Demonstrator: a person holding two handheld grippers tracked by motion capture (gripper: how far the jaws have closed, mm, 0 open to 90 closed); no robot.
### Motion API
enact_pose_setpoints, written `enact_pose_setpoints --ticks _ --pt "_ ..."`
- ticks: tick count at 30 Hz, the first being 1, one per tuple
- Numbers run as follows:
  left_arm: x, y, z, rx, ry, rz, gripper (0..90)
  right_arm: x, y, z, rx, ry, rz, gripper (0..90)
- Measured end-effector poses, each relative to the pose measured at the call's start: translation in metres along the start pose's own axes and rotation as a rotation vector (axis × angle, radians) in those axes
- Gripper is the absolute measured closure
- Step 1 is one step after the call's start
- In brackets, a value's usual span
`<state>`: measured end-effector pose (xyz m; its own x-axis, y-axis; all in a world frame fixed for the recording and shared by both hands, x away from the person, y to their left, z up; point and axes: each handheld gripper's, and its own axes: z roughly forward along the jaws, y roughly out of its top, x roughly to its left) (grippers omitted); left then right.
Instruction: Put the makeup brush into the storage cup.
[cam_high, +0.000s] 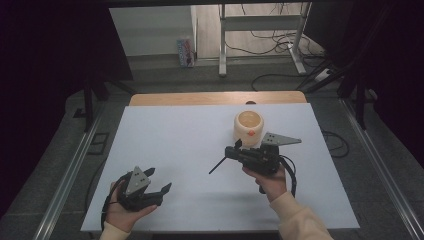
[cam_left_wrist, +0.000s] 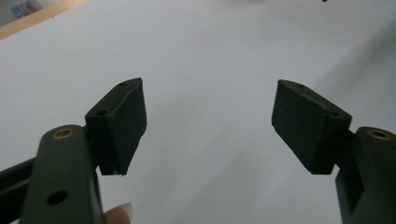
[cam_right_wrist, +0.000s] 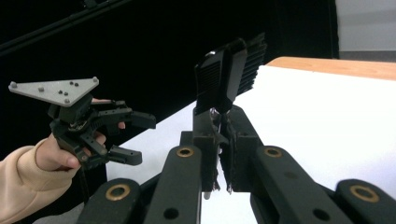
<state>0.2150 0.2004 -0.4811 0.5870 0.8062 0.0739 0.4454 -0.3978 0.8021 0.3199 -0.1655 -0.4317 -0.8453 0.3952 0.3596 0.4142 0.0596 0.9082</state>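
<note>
Near edge of the white table sheet (cam_high: 175, 150), left side: the left gripper (cam_high: 159, 183) sits low in the person's left hand (cam_high: 122, 212), jaws spread wide with nothing between them; in the left gripper view the two black pads (cam_left_wrist: 123, 123) frame bare white surface. It points up-right across the sheet. Further in, right of centre: the right gripper (cam_high: 218, 165) is held in the person's right hand (cam_high: 270, 182), cream sleeve (cam_high: 300, 220) behind it, grey three-cornered plate (cam_high: 281, 139) on top. Its jaws are pressed together; in the right gripper view the ribbed pads (cam_right_wrist: 229, 77) meet with no object seen between them, and the tips aim to the left, toward the left hand side of the table. Just beyond the right gripper's body, on the far-right part of the sheet: a cream-coloured round cup-like pot with an orange knob on its near wall (cam_high: 248, 127), upright, mouth open upward, contents not discernible. Key relation: the pot lies on the far side of the right gripper, close behind its body and off to the side of its jaw line, so those closed tips point away from it. The right hand is much the nearer; the left gripper is well apart from the pot. Judgement: any grasp of the pot calls for the right gripper to turn toward the far side and open first. Far edge: bare wooden strip of the table (cam_high: 200, 98).
</note>
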Motion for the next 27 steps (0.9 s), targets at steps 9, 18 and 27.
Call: enact_pose_setpoints --ticks 9,18,27 --pt "0.001 0.000 0.000 0.002 0.000 0.000 26.6 -0.007 0.013 -0.015 -0.052 -0.026 -0.007 84.2" --pt "0.003 0.000 0.002 0.013 -0.004 -0.001 26.2 -0.014 0.024 -0.030 -0.107 -0.069 -0.021 84.3" --pt "0.003 -0.001 0.003 0.023 -0.007 0.002 25.9 -0.018 0.029 -0.039 -0.128 -0.102 -0.030 84.3"
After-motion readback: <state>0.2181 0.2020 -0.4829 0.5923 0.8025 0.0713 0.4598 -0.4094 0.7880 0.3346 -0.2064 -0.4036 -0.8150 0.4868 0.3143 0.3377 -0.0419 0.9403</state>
